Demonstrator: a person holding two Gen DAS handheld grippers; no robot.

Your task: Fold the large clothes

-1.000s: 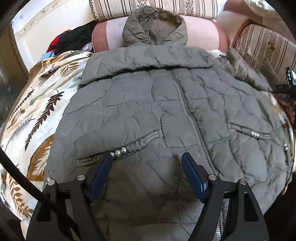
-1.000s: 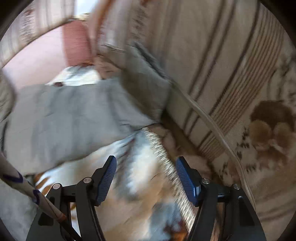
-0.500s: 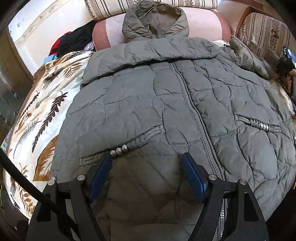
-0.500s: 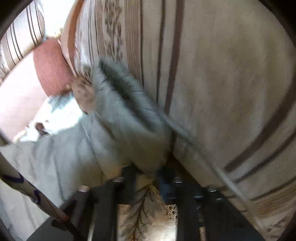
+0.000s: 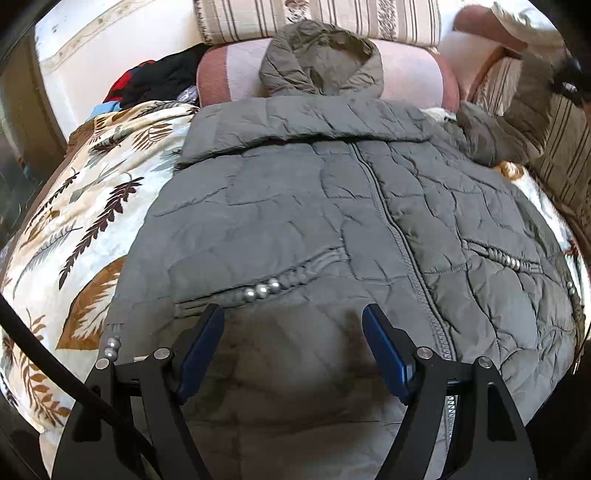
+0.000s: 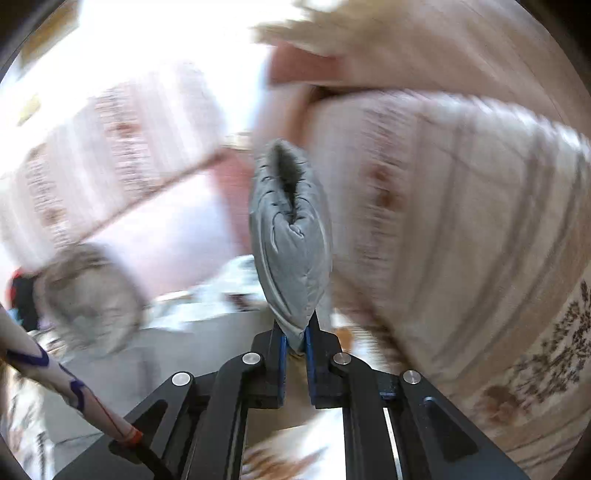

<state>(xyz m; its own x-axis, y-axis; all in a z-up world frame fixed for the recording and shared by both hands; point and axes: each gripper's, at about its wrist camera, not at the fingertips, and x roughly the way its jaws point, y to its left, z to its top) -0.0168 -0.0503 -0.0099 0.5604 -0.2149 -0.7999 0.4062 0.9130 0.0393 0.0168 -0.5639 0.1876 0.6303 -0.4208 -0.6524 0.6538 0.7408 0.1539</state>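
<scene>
Sleeve pinched, coat spread flat

Coat (image 5: pixel 295 221) lies face up on a sheet with a leaf print (image 5: pixel 74 229), on a bed or sofa. It is grey and puffy, with a zip down the middle and small silver beads (image 5: pixel 261 290) by the pockets. Its hood (image 5: pixel 321 59) rests on a pink cushion (image 5: pixel 410 74) at the far end. Behind that is a striped cushion (image 5: pixel 317 16). A pile of dark and red clothes (image 5: pixel 155 79) sits at the far left.

The left gripper (image 5: pixel 293 332) hangs just over the near part of the coat. Its blue fingers (image 5: pixel 201 347) are spread wide and nothing is between them.

The right gripper (image 6: pixel 294 345) has its fingers pressed together on the end of the coat's sleeve (image 6: pixel 290 240). The sleeve sticks up from the pinch, with its dark, furry-looking opening at the top. All around it the picture is blurred. From the left view, the sleeve (image 5: pixel 509 125) rises off the far right side of the coat, in front of a striped backrest (image 5: pixel 565 155).
</scene>
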